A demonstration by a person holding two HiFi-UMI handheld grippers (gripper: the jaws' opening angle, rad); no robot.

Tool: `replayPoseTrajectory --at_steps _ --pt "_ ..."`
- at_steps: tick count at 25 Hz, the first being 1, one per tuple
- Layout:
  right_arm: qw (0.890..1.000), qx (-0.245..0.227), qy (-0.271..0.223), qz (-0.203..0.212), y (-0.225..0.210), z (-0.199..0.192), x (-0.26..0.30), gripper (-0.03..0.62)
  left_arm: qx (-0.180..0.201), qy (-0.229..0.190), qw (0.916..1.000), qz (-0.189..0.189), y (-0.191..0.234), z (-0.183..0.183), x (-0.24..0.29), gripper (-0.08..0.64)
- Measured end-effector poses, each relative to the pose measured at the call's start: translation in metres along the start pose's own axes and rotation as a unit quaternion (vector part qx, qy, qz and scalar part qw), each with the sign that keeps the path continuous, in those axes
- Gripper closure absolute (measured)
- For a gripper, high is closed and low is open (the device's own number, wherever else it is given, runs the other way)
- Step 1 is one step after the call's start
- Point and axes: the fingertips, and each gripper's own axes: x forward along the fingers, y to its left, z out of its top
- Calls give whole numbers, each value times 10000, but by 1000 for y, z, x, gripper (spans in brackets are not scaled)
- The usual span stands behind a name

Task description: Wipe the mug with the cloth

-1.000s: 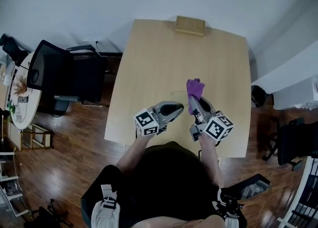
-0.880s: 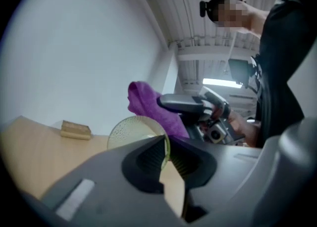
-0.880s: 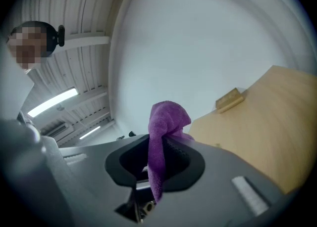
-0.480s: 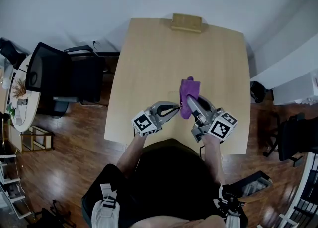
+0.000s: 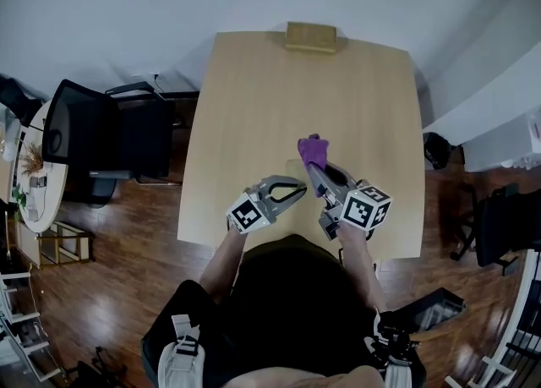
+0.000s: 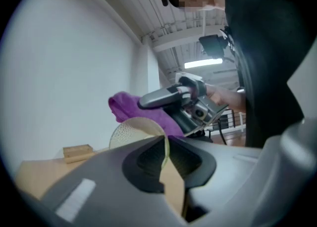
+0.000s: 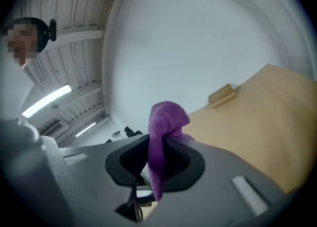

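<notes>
Wiping appears under way, not yet complete. The left gripper (image 6: 166, 169) has its jaws clamped on the rim of the pale speckled ceramic mug (image 6: 132, 133), centre frame. The right gripper (image 7: 156, 164) pinches the purple fleecy cloth (image 7: 167, 117). The cloth sits just behind the mug's upper right edge; contact is unclear.

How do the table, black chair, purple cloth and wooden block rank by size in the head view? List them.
Largest first:
table
black chair
wooden block and purple cloth: too alike to rank; cloth partly hidden
</notes>
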Motion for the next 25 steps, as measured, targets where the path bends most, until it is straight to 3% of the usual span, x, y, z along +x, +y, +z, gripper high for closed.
replayPoseTrajectory --at_steps 5,8,12,14,16,20,25 --pt "9937 -333 652 854 56 -31 25 531 -44 89 9999 43 1 -10 -2 512" --pt "9936 -190 318 1067 58 -13 12 531 -152 -4 9996 218 5 -6 -6 517" --pt "9970 34 -777 -9 -5 49 -30 531 73 9 9997 217 4 -6 -15 517" --pt "9950 24 -879 -467 -32 60 -43 531 255 41 9996 140 0 -5 -14 517" --pt "9964 -97 -606 -583 -43 51 -41 531 429 80 9990 27 -6 -3 -13 517" --pt "9980 -246 515 -284 -38 -2 -9 531 670 315 9971 -196 -15 -9 -6 517" --pt "9940 -488 945 269 8 -28 17 531 1032 788 9910 -339 -21 -33 -2 509"
